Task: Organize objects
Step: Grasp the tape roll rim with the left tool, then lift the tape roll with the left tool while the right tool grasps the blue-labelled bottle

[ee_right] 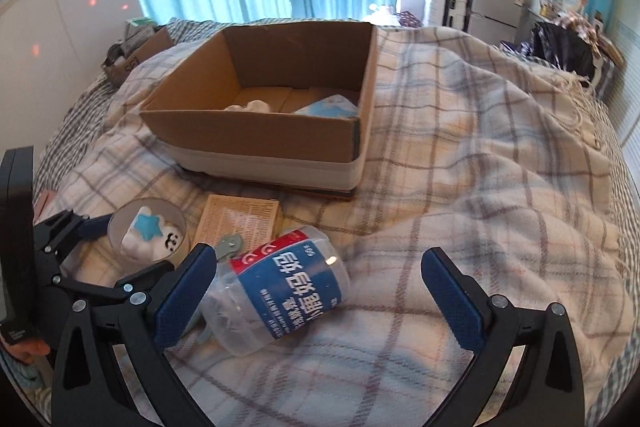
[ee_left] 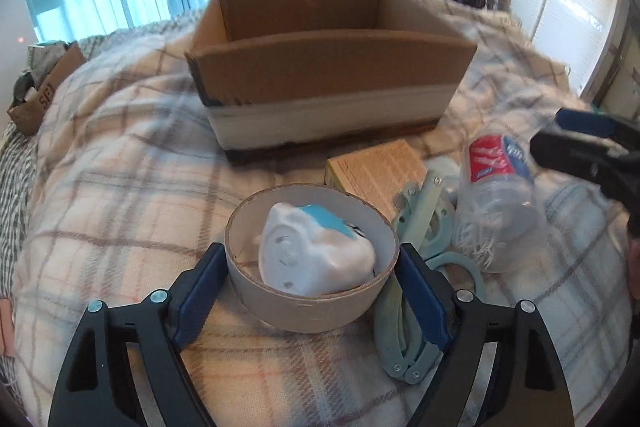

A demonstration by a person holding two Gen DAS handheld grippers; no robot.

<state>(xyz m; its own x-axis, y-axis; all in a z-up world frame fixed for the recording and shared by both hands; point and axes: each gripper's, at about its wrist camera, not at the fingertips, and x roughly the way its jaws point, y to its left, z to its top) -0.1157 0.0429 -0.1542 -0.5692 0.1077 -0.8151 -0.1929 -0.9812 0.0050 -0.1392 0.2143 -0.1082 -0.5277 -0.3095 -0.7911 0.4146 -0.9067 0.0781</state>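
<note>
Left side first: the left gripper is clamped on the round cardboard ring, a blue pad pressed to each side of its wall, the ring sitting on the plaid blanket. Inside the ring lies a white squishy toy with a blue star; only the right wrist view shows the small black face on that toy. Just right of the ring, the left view shows pale green folding scissors, running under the right-hand pad; the right view catches only their tip. Behind them lies a flat tan printed box. Next over, a clear plastic jar with a red and blue label lies on its side on the blanket, touching the inner left finger of the right gripper, whose jaws stand wide apart and hold nothing. At the back, the open brown cardboard box: from the left its inside is hidden, while the right view shows something white and something pale blue already in it.
</note>
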